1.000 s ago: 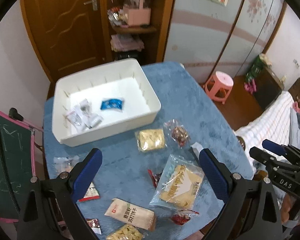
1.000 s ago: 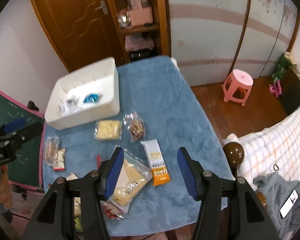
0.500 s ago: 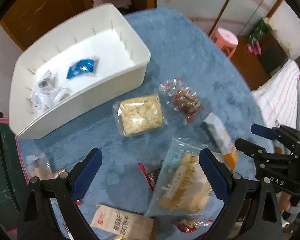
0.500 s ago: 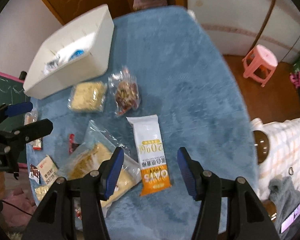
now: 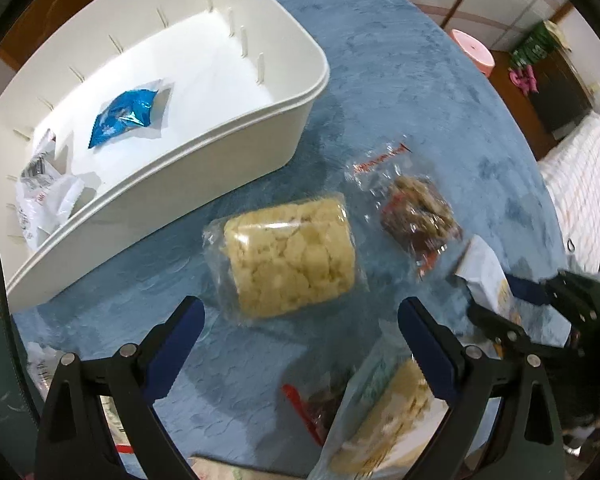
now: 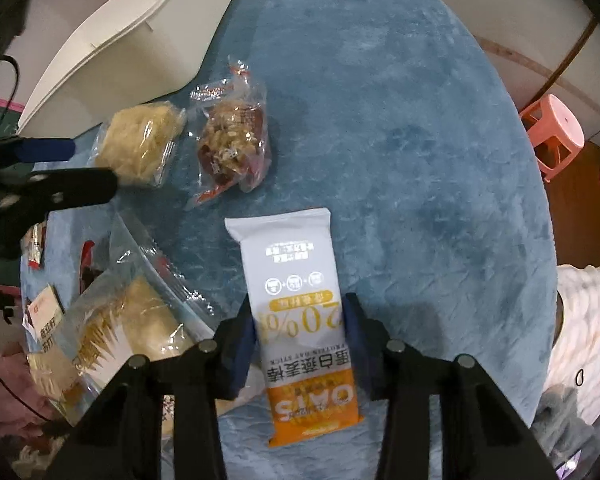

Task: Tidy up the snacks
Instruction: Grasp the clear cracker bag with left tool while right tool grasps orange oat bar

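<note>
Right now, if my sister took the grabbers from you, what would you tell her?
Right gripper: fingers on both sides of the oat bar, about closed on it, bar flat on the blue cloth.
Left gripper: open, empty, over the yellow cracker pack.
Done: blue packet and some white wrappers lie in the white bin.
Left: oat bar, cracker pack, nut bag and the rest.

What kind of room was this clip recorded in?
Most likely a bedroom in a home: a bed with a checked cover beside the blue-clothed table, a pink plastic stool, and a dark wooden cabinet against the wall.
</note>
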`<state>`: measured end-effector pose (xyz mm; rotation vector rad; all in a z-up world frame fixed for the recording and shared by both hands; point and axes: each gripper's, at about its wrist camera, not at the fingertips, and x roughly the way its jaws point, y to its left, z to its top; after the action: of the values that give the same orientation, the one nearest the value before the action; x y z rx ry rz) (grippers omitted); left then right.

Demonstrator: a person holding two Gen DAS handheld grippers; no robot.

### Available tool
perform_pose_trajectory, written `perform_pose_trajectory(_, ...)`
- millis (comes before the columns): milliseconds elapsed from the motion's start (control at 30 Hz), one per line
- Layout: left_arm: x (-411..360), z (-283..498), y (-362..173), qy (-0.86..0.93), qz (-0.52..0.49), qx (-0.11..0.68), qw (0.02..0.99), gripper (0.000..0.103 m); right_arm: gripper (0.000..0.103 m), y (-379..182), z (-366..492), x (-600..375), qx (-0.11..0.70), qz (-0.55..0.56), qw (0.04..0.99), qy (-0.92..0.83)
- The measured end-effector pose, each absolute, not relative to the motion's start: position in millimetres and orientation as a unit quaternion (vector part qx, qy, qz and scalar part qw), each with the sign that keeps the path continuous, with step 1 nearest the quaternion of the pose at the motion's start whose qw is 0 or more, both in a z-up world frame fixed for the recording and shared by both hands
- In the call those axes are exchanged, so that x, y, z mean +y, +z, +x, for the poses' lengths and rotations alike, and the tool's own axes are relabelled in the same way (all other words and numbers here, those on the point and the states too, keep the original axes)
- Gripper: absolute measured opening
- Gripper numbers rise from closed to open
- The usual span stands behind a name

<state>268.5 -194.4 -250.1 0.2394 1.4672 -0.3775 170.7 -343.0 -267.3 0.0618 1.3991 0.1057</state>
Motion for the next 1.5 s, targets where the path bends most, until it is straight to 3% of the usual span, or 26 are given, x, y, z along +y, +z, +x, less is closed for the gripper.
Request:
perform_pose_trajectory(367, -205.3, 286.8, -272.0, -0.109, 0.081, 0.662, 0.737, 0.097, 0.041, -264.6, 169.5, -364.9, 0.638, 0.047, 0.768, 0.034)
perform_pose_trajectory(600, -197.8, 291.6, -278.9, -0.096, 0.067, 0.659, 0.743, 0.073, 0.041, -268.8, 174.2, -366.3, 0.635, 0.046, 0.77, 0.034)
perform_pose_trajectory(833, -199.3, 266.2, -266.9, -0.1, 0.091, 0.643, 0.754, 0.07, 0.04, -268.3, 171.1, -364.6, 0.637, 0.046, 0.769, 0.02)
perform_pose_trajectory(1500, -126.1, 136.9, -110.2, -0.142, 0.098, 0.548, 0.819, 0.07, 0.04, -163.5, 89.0, -301.8, 0.556, 0.051, 0.83, -0.003)
